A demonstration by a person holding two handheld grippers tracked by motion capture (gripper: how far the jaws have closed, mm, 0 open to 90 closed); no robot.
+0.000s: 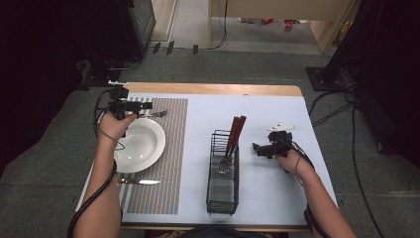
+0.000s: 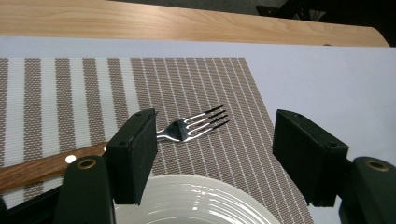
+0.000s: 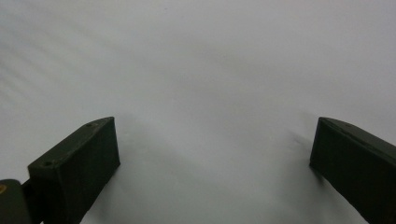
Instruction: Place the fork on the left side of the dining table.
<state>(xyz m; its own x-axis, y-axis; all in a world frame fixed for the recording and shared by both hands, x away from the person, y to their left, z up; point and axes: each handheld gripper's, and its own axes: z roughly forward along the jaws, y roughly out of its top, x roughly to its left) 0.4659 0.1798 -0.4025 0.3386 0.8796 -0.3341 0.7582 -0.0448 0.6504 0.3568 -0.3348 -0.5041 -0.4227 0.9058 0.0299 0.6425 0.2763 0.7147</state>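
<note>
Fork (image 2: 194,126) handle partly hidden behind left gripper (image 2: 215,154) jaw, wooden end cut off at frame's left edge; plate (image 2: 196,203) cut by bottom edge. In high view, knife (image 1: 138,181) handle hidden under left forearm, utensil heads in wire caddy (image 1: 222,171) too small to identify. Right gripper (image 3: 210,163) jaws cut at bottom edge, surface beneath blurred.

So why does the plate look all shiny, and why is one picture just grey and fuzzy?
In the left gripper view, overhead light bounces off the glossy plate as white glare, while the fork stays sharp. In the right gripper view, the camera looks closely at the plain table cover, so it appears soft and featureless, with faint shadows beside the black jaws.
</note>
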